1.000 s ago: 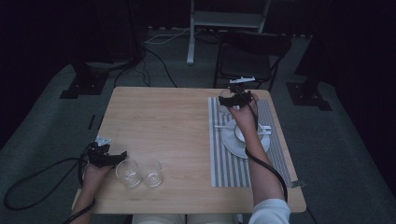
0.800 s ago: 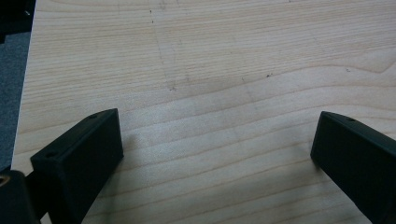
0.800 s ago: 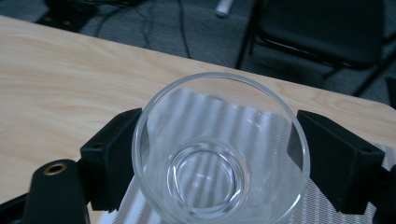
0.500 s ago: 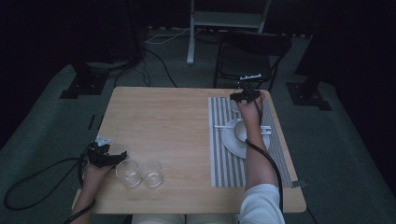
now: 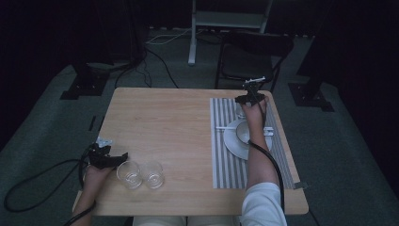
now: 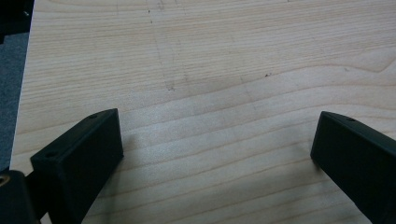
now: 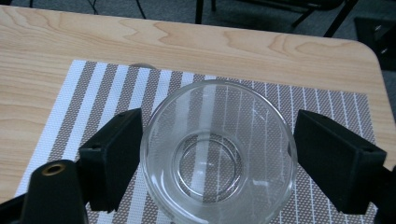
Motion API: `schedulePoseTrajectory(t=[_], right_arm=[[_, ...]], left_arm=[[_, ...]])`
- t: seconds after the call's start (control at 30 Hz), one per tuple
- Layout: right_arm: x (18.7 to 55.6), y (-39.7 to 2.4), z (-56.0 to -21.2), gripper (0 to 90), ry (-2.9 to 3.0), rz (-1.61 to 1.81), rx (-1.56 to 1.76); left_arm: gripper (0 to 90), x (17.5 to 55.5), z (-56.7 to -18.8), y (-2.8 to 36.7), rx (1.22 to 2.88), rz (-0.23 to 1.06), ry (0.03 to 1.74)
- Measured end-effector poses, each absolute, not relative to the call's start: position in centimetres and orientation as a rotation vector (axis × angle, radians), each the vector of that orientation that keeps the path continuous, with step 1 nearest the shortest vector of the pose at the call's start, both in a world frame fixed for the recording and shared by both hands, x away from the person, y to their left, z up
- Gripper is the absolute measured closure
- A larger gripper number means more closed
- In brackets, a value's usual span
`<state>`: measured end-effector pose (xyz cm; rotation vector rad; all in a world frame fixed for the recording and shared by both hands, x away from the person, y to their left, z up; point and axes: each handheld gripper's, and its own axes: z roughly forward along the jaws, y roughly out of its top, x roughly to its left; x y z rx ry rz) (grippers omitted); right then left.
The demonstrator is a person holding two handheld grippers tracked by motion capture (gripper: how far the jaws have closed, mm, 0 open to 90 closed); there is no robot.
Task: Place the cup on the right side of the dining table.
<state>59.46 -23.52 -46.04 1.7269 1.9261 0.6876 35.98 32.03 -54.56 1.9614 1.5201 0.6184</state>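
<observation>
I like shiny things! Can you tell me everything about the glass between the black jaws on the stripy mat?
The glass is clear, round and empty, with a thick ringed bottom. It stands upright on the striped mat at the far side of the table. The right gripper has a black jaw on each side; the left one looks to touch it, the right shows a small gap.

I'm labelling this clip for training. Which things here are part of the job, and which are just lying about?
Likely in the job: glass between the right gripper's open jaws; striped placemat under it; plate and cup on the placemat; two glasses by the left gripper.
Just about: chair behind the table; cables on the floor.
</observation>
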Motion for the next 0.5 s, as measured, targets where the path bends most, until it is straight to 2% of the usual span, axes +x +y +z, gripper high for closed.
schedulePoseTrajectory(t=[0.5], right_arm=[[58.1, -23.4, -43.8, 16.8, 1.960, 0.734, 1.710]], left_arm=[[2.7, 36.0, -54.6, 32.0, 1.962, 0.618, 1.520]])
